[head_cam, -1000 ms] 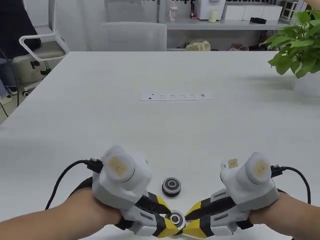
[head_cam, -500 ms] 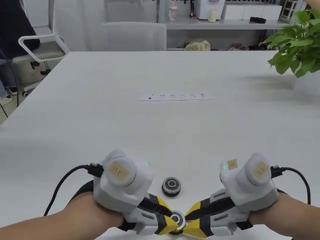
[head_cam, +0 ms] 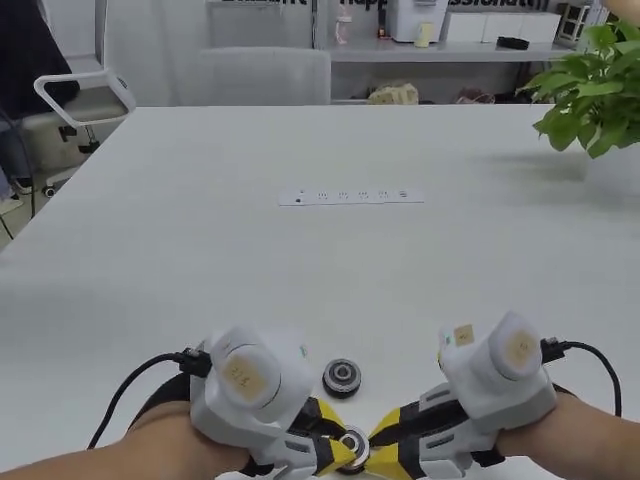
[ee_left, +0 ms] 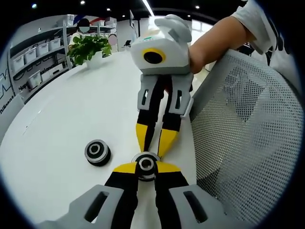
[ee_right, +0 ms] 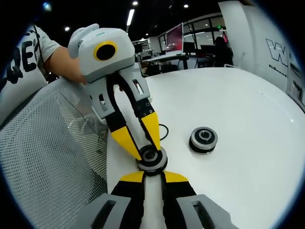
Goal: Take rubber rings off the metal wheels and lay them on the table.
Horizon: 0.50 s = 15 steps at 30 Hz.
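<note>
White table (head_cam: 320, 260): left gripper (head_cam: 338, 452) and right gripper (head_cam: 380, 446) are meeting nose to nose, each pair of jaws clamping the shared wheel (head_cam: 351, 441); second wheel (head_cam: 342, 376) is lying just beside

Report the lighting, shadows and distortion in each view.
Head view: soft, even light, sharp throughout; the white table is bright without glare, with a faint shadow beside the plant. Left gripper view: strong fisheye curves the table edge and bulges the mesh chair back. Right gripper view: same curvature; ceiling lights blow out, the gripped wheel is sharp, the spare wheel casts little shadow.
</note>
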Available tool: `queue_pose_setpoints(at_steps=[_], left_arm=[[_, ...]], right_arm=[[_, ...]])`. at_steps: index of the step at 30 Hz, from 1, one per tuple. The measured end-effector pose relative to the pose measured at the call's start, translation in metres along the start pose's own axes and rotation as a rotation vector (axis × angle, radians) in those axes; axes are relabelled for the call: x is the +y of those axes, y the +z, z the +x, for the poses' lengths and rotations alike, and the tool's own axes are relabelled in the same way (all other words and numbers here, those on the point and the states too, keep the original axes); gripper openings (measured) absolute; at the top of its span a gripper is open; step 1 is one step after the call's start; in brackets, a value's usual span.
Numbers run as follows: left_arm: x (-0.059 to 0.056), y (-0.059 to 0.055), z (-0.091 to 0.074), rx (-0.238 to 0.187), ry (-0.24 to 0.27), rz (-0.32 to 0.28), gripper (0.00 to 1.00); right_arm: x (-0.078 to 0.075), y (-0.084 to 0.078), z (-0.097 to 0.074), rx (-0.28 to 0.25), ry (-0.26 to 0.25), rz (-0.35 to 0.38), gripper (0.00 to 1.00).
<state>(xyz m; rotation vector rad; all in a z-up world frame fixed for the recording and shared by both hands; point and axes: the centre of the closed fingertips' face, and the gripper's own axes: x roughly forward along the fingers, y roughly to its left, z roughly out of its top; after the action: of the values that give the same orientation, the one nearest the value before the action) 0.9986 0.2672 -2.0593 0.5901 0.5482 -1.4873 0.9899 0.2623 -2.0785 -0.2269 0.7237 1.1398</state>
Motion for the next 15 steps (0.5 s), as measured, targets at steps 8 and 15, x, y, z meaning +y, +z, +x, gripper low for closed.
queue_pose_setpoints(at_steps=[8, 15], left_arm=[[0.0002, 0.0007, -0.0002, -0.009, 0.008, -0.001, 0.07], [0.0004, 0.0006, -0.0001, -0.014, 0.008, 0.001, 0.07]], right_arm=[[-0.002, -0.0019, -0.0001, 0.025, -0.018, -0.004, 0.01], [-0.0036, -0.0019, -0.0009, 0.013, -0.019, 0.038, 0.0]])
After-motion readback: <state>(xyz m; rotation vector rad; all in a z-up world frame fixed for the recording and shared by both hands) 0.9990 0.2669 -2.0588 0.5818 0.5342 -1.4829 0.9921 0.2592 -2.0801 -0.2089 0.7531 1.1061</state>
